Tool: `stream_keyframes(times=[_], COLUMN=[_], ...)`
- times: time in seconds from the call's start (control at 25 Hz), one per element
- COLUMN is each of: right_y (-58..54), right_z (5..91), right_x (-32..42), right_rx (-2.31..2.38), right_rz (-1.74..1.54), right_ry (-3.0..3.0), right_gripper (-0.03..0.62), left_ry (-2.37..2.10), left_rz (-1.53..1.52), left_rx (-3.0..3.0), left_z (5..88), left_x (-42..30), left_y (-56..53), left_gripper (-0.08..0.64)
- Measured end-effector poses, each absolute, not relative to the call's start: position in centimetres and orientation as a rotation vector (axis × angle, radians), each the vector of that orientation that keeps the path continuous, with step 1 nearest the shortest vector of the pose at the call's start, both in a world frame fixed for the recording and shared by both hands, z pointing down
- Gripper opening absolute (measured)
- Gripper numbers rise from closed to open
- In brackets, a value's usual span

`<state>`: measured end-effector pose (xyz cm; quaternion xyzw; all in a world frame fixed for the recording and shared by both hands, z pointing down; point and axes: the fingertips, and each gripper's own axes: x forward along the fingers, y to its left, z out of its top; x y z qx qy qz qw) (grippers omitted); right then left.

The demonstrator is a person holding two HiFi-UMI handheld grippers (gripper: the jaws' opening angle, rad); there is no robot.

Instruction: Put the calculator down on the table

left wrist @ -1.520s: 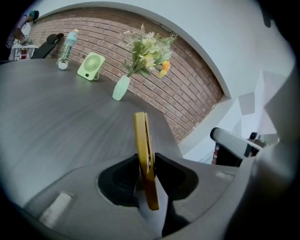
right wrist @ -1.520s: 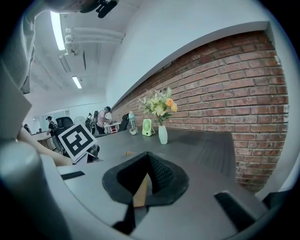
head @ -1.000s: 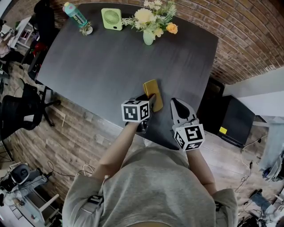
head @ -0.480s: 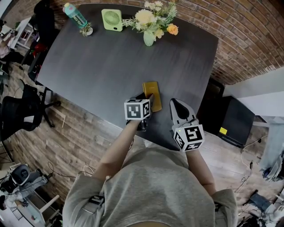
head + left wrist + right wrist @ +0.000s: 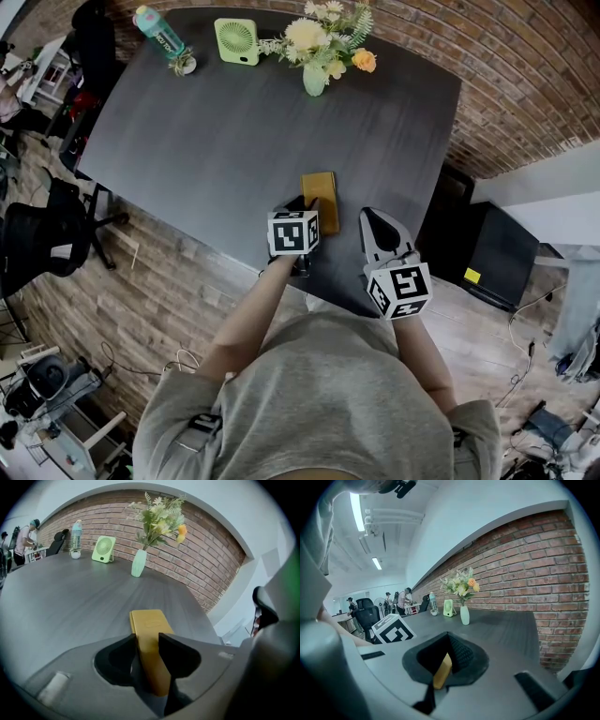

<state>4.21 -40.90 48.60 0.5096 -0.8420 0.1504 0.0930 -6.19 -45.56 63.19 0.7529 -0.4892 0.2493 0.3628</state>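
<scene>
Calculator on my dark grey surface, brick wall beyond, slim gold slab lying flat, left hand-held gripper just narrowing, loose astride it, right hand-held gripper closed, empty

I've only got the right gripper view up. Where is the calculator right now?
Observer: In the head view, the calculator lies on the table near the edge closest to the person, just left of the right gripper and apart from it.
Operator: Is anything gripping it?
Observer: In the left gripper view, its near end sits between the jaws of the left gripper. They have just opened and then closed a little, and they don't seem to press on it.
</scene>
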Motion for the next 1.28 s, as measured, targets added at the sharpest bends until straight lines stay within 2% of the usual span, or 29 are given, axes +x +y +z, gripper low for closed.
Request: stream_keyframes(times=[0.28, 0.84, 1.28], right_y=[-39.8, -34.0, -27.0], right_z=[48.4, 47.6, 47.0], right_x=[4.4, 4.0, 3.1], right_rx=[1.522, 1.497, 1.457], right_rz=[0.431, 0.406, 0.36], right_ry=[-2.504, -2.536, -2.575], right_gripper=[0.002, 0.003, 0.002], left_ry=[-1.292, -1.359, -1.376], left_rz=[0.618, 0.54, 0.46], left_rx=[1.951, 2.054, 2.113], left_z=[62.2, 57.2, 54.4], left_x=[-6.7, -7.6, -8.3], left_y=[-44.6, -38.2, -30.2], left_gripper=[0.144, 0.052, 0.032])
